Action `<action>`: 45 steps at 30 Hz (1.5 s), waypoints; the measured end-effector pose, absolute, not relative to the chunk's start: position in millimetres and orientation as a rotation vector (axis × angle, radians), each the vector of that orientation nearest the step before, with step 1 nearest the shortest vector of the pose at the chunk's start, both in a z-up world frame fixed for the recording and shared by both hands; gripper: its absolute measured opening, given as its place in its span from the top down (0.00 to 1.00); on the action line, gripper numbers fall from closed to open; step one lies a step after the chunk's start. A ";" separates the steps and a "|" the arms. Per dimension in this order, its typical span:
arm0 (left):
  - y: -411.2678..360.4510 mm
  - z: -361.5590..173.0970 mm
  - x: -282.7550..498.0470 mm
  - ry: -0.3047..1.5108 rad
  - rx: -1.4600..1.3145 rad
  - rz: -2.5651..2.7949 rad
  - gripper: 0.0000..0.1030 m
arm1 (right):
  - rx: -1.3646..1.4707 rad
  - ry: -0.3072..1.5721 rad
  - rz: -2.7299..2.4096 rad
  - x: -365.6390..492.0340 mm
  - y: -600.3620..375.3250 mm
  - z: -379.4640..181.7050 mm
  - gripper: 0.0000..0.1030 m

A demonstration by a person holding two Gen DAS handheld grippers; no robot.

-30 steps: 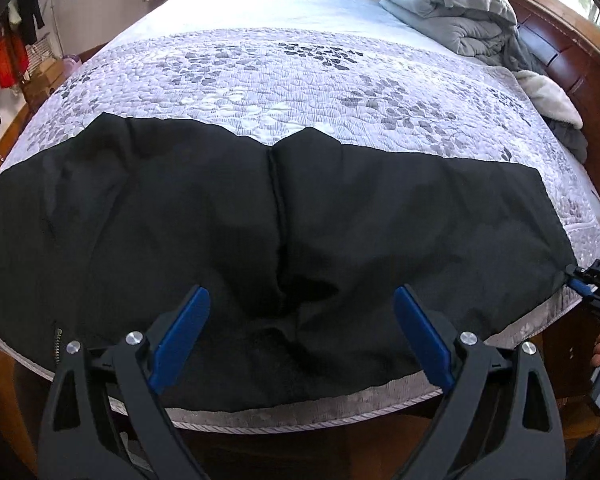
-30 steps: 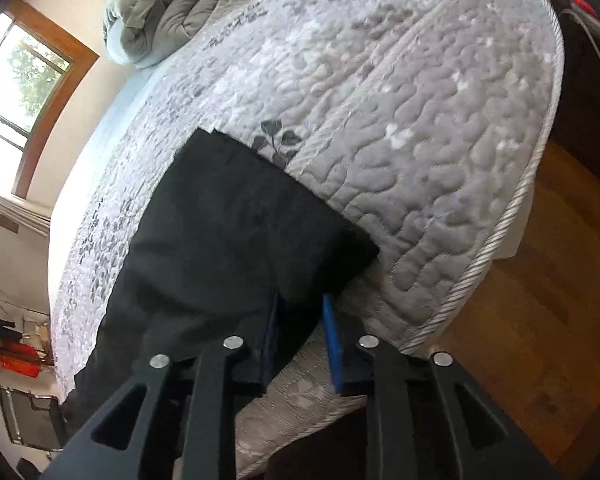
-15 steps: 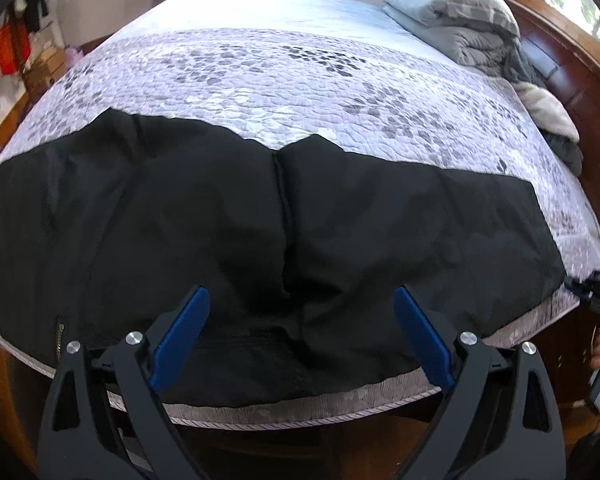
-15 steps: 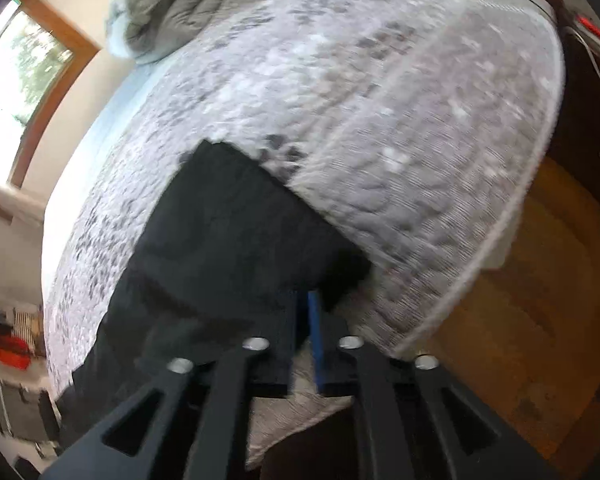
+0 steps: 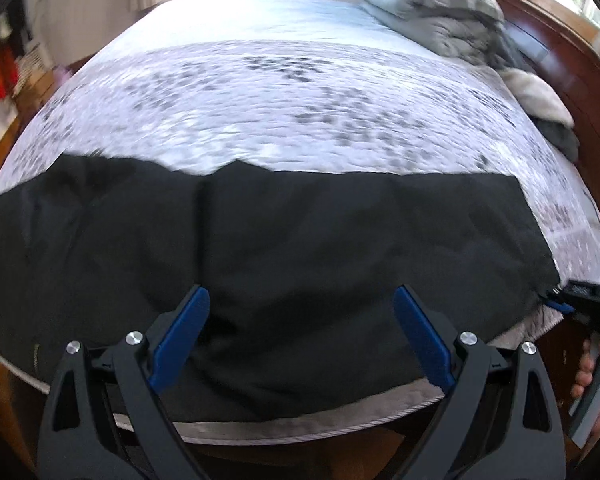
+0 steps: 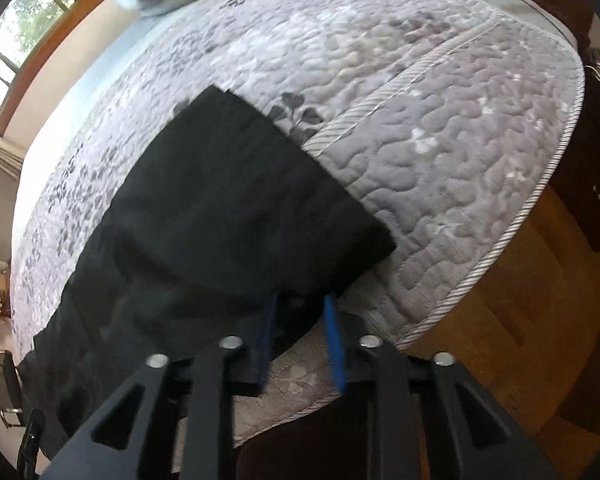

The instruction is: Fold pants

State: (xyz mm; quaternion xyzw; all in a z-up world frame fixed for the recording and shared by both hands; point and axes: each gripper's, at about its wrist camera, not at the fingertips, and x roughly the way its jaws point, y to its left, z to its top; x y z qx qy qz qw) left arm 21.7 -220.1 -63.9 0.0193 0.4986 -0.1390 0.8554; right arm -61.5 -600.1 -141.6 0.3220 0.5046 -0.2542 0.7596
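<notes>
Black pants [image 5: 300,248] lie spread across the near edge of the bed. My left gripper [image 5: 300,316] is open wide and empty, hovering over the pants' middle near the bed edge. My right gripper [image 6: 300,312] sits at the pants' leg end [image 6: 260,220]; its blue pads stand apart with a corner of black cloth between them, no longer pinched. It also shows at the far right of the left wrist view [image 5: 560,306], at the corner of the pants.
The bed has a grey quilted cover [image 5: 300,100] with a corded edge [image 6: 520,216]. A folded grey duvet [image 5: 440,8] and clothes [image 5: 540,100] lie at the headboard side. Wooden floor [image 6: 520,340] lies beside the bed.
My right gripper closed on the leg end half a second ago and has now opened partly. The left gripper rose and tilted; the pants' far edge looks straighter.
</notes>
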 end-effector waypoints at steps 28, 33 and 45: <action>-251.9 -84.0 17.8 1.122 0.059 -0.316 0.10 | 0.739 0.991 -0.443 -95.8 -610.5 -127.5 0.53; -249.1 -82.1 14.0 1.113 0.047 -0.341 0.10 | 0.819 1.009 -0.407 -93.8 -611.3 -148.4 0.53; -244.6 -86.2 12.9 1.112 0.075 -0.343 0.10 | 0.908 0.987 -0.340 -59.8 -607.4 -171.4 0.56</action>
